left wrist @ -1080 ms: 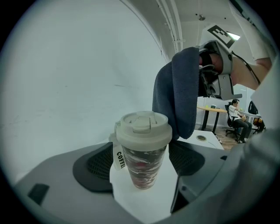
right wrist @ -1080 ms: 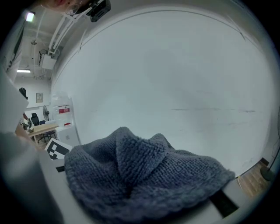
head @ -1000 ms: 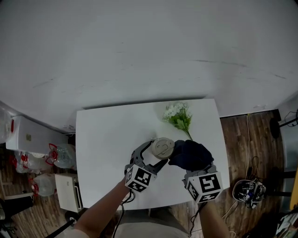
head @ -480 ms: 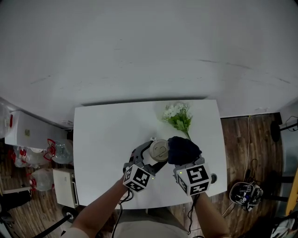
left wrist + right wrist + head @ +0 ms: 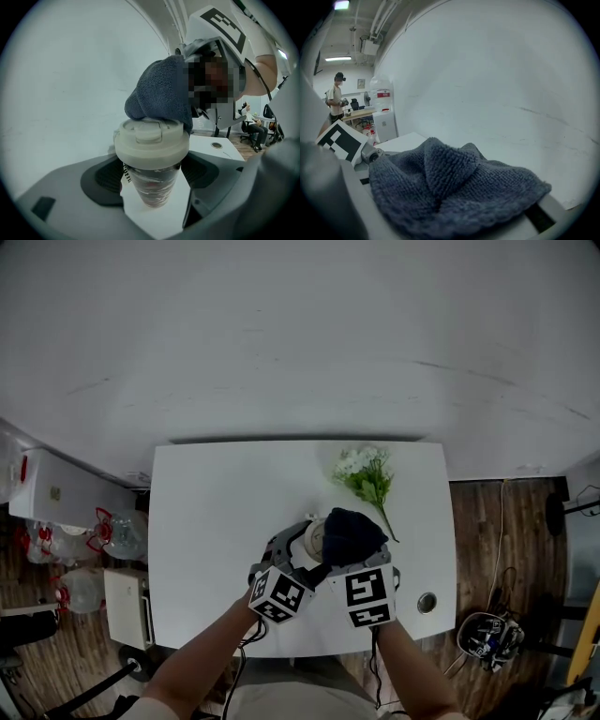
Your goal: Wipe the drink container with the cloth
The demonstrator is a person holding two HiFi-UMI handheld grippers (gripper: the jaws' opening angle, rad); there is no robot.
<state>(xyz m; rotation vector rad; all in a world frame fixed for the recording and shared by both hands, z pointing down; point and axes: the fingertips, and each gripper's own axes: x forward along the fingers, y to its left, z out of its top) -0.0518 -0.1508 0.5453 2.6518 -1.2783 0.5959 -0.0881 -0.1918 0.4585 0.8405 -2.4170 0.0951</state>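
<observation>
The drink container (image 5: 151, 154) is a clear cup with a beige lid and dark liquid. My left gripper (image 5: 152, 183) is shut on its body, one pad on each side. In the head view the cup lid (image 5: 314, 534) peeks out left of the dark blue cloth (image 5: 352, 534). My right gripper (image 5: 361, 557) is shut on that cloth, and its fingertips are hidden under it. The bunched cloth (image 5: 161, 96) presses on the top and right side of the lid. In the right gripper view the cloth (image 5: 454, 187) fills the space between the jaws.
A bunch of white flowers (image 5: 366, 474) lies on the white table (image 5: 216, 512) behind the cup. A round hole (image 5: 427, 602) sits near the table's front right corner. A white cabinet (image 5: 56, 507) and water bottles (image 5: 117, 535) stand on the floor at left.
My right gripper has carried the cloth to the left, from beside the cup onto its lid, so most of the lid is now covered. The left gripper has kept holding the cup.
</observation>
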